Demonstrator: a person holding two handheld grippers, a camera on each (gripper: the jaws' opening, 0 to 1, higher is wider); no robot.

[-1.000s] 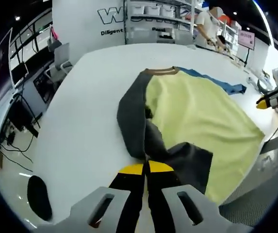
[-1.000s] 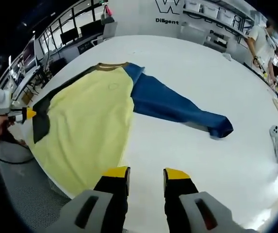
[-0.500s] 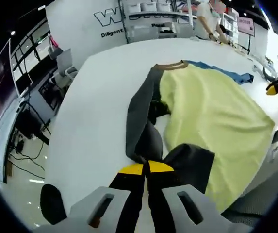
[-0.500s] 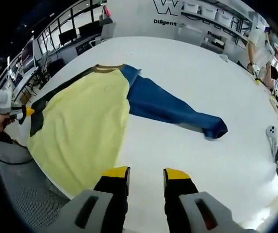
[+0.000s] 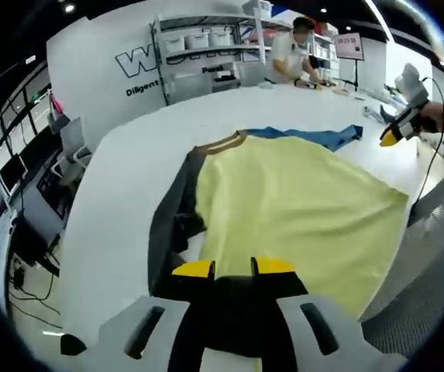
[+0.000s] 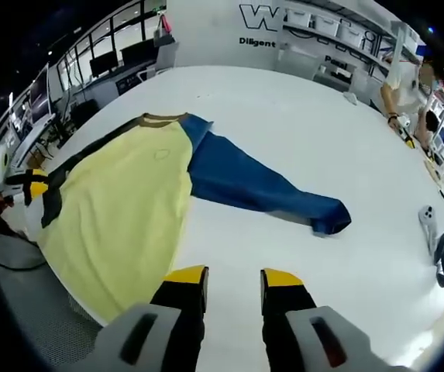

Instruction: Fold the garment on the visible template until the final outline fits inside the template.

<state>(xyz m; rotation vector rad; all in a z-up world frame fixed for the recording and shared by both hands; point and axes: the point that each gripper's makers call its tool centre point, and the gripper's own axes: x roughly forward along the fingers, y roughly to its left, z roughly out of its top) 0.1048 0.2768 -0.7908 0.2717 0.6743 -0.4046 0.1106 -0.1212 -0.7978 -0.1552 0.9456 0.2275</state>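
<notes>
We have the left gripper [image 5: 233, 267] clenched on the grey sleeve [image 5: 167, 225], carried over the yellow body [image 5: 291, 201]; the blue sleeve [image 6: 260, 190] lies unfolded, right gripper [image 6: 233, 277] released.

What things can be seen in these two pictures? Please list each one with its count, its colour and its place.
garment: one, yellow body with a brown collar, flat on the table, its hem over the near edge
blue sleeve: one, spread out flat to the side of the body
grey sleeve: one, dark grey, folded in along the body's other side
table: one, white
phone-like thing: one, pale, near the table's far edge
person: one, standing behind the table
left gripper: one, yellow tips, holding the grey cuff
right gripper: one, yellow tips, open over bare table
</notes>
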